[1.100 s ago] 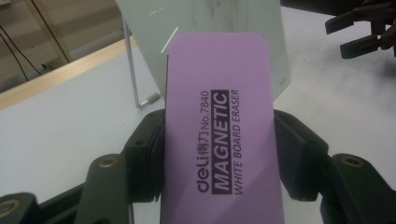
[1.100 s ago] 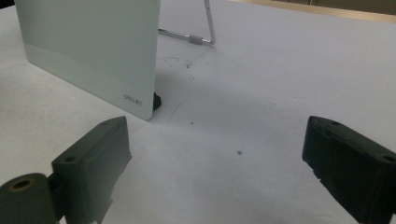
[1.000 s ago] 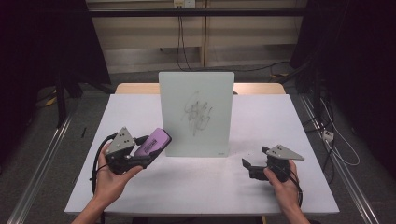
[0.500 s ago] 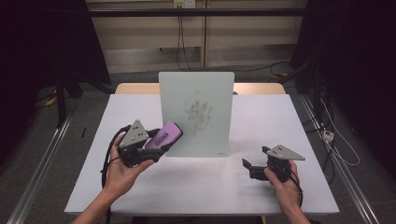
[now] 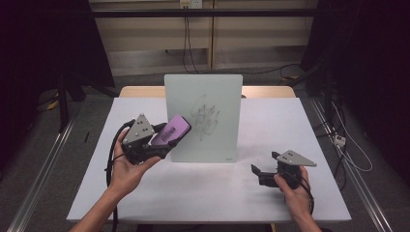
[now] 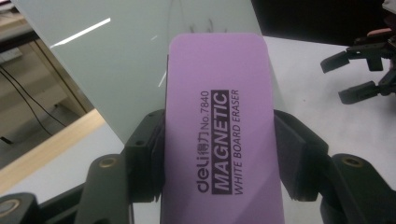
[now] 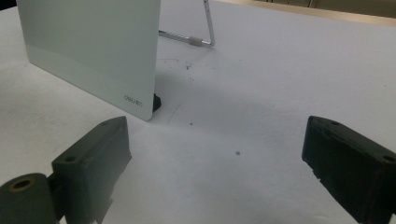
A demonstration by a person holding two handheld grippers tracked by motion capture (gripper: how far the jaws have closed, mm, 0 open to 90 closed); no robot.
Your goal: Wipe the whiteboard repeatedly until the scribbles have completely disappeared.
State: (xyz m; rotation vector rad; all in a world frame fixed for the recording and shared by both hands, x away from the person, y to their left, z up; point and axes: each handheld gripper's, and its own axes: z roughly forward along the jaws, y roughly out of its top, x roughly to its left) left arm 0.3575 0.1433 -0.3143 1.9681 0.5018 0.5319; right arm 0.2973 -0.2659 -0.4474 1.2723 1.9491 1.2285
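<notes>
A small glass whiteboard [image 5: 215, 140] stands upright in the middle of the white table [image 5: 217, 198], with a black scribble [image 5: 205, 116] on its face. My left gripper [image 5: 168, 140] is shut on a purple magnetic whiteboard eraser [image 5: 172, 129], its jaws clamping the long sides. The eraser [image 6: 219, 130] is held up in front of the board [image 6: 116, 70], close to its left half, just left of the scribble. Whether it touches the glass I cannot tell. My right gripper [image 5: 263, 163] rests open near the table's front right, its jaws [image 7: 215, 154] wide apart over bare table.
The board's lower corner [image 7: 140, 100] and its thin metal stand [image 7: 208, 28] lie ahead of the right gripper. A wooden table edge [image 5: 270, 91] shows behind the white sheet. Cables run across the floor at the right [image 5: 348, 150]. Dark curtains flank the table.
My left gripper has carried the eraser up and to the right, from beside the board's left edge to in front of its face. The right gripper has stayed put.
</notes>
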